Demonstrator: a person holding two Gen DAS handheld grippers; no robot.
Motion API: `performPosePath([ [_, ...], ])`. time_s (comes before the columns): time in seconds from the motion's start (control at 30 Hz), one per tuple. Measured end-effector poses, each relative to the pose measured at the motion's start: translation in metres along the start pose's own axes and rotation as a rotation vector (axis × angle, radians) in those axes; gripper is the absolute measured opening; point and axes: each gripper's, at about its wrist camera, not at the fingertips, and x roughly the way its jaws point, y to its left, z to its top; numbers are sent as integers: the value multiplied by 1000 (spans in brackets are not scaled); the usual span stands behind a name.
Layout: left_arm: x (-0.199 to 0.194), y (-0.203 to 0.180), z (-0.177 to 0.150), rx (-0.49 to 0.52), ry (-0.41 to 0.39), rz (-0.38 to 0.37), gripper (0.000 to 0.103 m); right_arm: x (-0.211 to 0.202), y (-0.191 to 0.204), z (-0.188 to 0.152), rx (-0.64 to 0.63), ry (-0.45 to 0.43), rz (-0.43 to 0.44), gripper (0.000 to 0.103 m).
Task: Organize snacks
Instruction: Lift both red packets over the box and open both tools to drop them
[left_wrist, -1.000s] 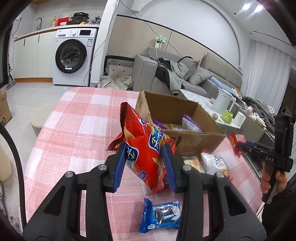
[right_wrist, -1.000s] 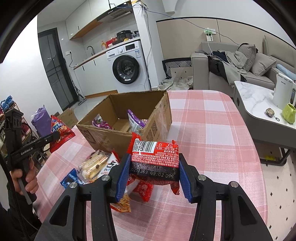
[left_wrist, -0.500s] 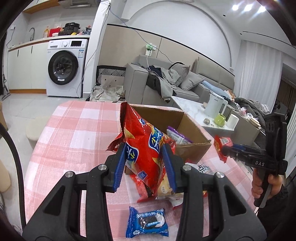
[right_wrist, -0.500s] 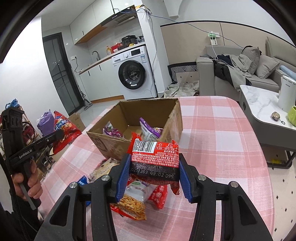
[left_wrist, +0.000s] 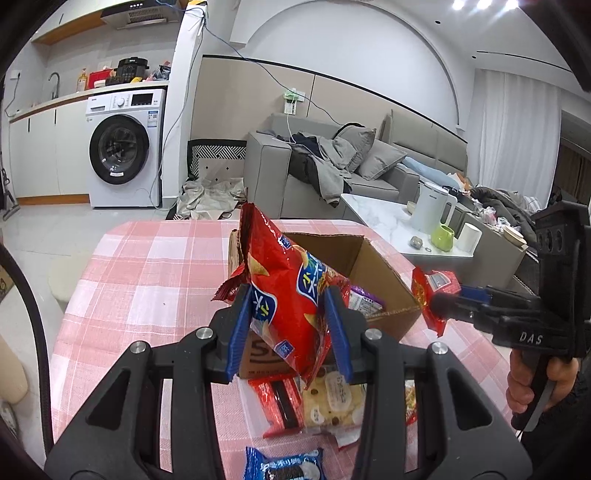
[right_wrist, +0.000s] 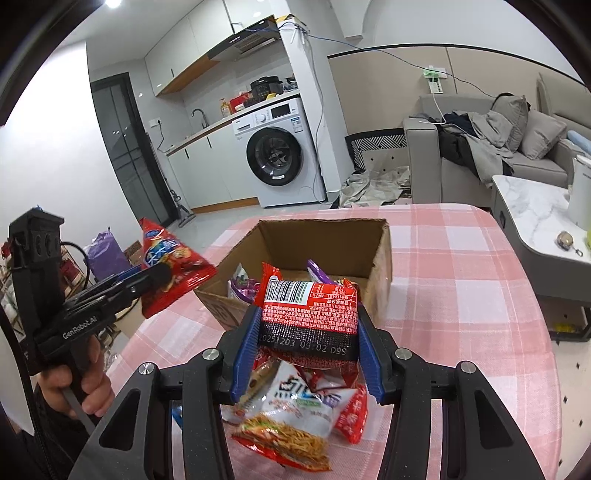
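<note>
My left gripper (left_wrist: 290, 332) is shut on a red chip bag (left_wrist: 288, 291) and holds it up, in front of the open cardboard box (left_wrist: 373, 258). My right gripper (right_wrist: 308, 350) is shut on a red and black noodle packet (right_wrist: 308, 317), held above loose snacks just before the box (right_wrist: 325, 240). The box holds purple packets (right_wrist: 317, 273). Each gripper also shows in the other's view, the right one (left_wrist: 448, 299) with its packet, the left one (right_wrist: 155, 280) with the chip bag.
The box stands on a table with a pink checked cloth (left_wrist: 147, 266). Loose snacks lie in front of the box: a noodle bag (right_wrist: 295, 424), a biscuit pack (left_wrist: 332, 402), a blue cookie pack (left_wrist: 284, 465). A marble side table (left_wrist: 388, 218) with a kettle stands to the right.
Both grippers have risen and moved closer to the box with their packets still held. The box now appears nearer in both views.
</note>
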Motion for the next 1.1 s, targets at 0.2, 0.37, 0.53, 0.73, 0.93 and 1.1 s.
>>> performPosePath([
  [0.2,14,-1,12,-4,12,7,36,13,10,12,-1,6,19,50],
  [0.37,28,-2,19,16,12,25,36,28,7,19,29,23,34,50],
  [0.53,45,-3,21,33,24,45,36,42,5,24,50,44,32,50],
  [0.73,68,0,20,50,56,67,36,53,0,30,72,54,26,50],
  [0.93,85,2,19,59,67,71,36,65,-4,32,92,67,4,50],
  [1.1,96,-2,21,64,87,59,31,70,-4,35,95,66,1,50],
])
